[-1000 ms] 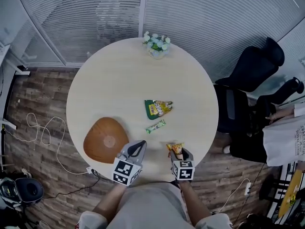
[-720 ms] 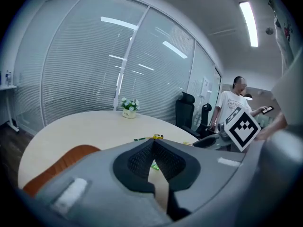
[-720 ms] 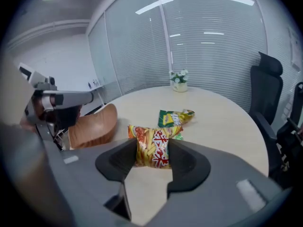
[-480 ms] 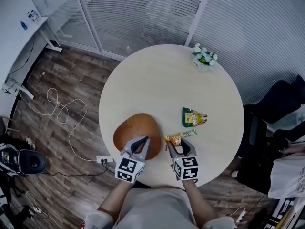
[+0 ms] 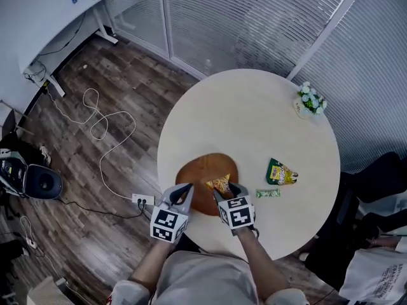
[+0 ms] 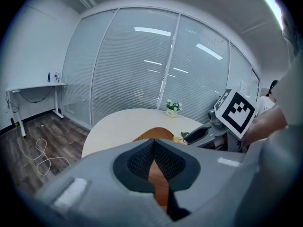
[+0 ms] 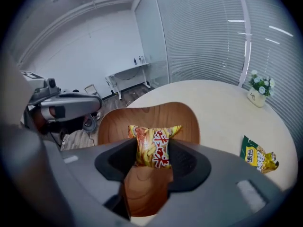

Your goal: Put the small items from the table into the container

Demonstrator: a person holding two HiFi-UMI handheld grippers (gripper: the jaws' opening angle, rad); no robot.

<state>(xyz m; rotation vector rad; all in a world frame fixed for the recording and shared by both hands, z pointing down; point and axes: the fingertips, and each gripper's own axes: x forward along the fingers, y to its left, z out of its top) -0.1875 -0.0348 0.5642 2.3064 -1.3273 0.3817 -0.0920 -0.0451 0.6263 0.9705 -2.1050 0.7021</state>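
A yellow snack packet [image 7: 154, 145] hangs over the brown wooden dish [image 7: 118, 122], with my right gripper [image 7: 151, 151] shut on its lower part. The head view shows that gripper [image 5: 224, 188] and the packet [image 5: 220, 183] above the dish [image 5: 197, 170] near the table's front edge. My left gripper [image 5: 186, 187] is shut on nothing at the dish's near left rim; its own view shows the tips [image 6: 154, 145] meeting with the dish [image 6: 152, 134] behind them. On the table to the right lie a green snack bag [image 5: 281, 172] and a small green bar [image 5: 268, 193].
A small pot of flowers [image 5: 310, 100] stands at the round table's [image 5: 254, 119] far right edge. On the wood floor to the left lie a power strip [image 5: 143, 200], a loose cable [image 5: 102, 126] and a black device [image 5: 39, 183]. A dark chair [image 5: 381, 176] is at the right.
Both grippers have swept left along the table's front edge. The right one carried the yellow packet from beside the dish to over it. The left one stayed shut.
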